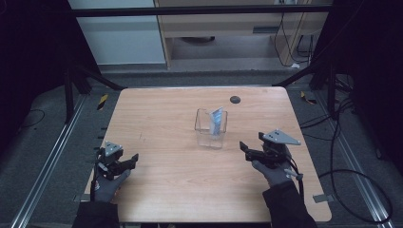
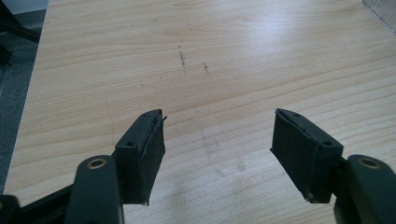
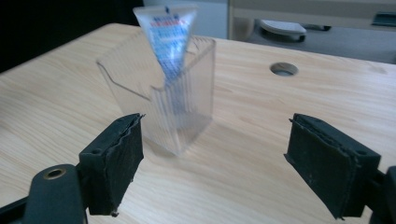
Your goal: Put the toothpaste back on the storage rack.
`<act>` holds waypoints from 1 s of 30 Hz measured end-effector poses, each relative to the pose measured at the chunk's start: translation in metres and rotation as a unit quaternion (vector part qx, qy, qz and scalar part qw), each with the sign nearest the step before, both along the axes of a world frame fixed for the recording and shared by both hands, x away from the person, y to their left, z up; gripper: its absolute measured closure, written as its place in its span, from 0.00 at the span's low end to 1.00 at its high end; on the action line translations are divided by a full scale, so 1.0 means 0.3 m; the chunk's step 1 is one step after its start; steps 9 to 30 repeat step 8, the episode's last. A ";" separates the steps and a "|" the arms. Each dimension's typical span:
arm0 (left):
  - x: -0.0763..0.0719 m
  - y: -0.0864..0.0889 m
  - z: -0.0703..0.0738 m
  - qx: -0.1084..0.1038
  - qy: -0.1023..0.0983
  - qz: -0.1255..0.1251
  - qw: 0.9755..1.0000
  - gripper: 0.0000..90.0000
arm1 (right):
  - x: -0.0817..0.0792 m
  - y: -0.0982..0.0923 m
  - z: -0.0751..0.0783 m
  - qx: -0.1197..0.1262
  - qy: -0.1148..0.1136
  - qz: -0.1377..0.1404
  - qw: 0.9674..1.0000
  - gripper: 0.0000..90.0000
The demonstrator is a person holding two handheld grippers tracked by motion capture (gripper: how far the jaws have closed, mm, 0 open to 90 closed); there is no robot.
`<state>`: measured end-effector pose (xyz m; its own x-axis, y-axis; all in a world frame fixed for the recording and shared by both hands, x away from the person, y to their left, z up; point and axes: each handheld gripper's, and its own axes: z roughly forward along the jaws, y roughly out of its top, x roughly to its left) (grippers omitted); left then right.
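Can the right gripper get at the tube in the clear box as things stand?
Probably yes. The right gripper has its jaws open and empty, with bare table between it and the clear box. The tube sticks up above the rim, so its top is free to pinch.

Both hands wear grey gloves below dark sleeves. The left gripper and right gripper are black, with ragged foam-padded jaws, brass-ringed screws, grey three-cornered plates and trailing black cables.
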<state>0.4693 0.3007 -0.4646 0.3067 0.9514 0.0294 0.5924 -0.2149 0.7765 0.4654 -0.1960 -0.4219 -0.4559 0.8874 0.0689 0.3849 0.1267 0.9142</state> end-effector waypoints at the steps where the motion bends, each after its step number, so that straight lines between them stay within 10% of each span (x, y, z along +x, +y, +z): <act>1: 0.000 0.000 -0.001 0.001 0.000 0.000 1.000 0.37 | -0.006 -0.006 -0.007 -0.005 -0.001 -0.004 1.000 0.20; 8: -0.001 0.003 0.000 0.000 -0.001 0.001 1.000 0.37 | -0.026 -0.063 -0.076 -0.027 0.015 -0.029 0.999 0.20; 30: -0.001 0.003 0.000 0.000 -0.001 0.001 1.000 0.37 | -0.026 -0.063 -0.076 -0.027 0.015 -0.029 0.999 0.20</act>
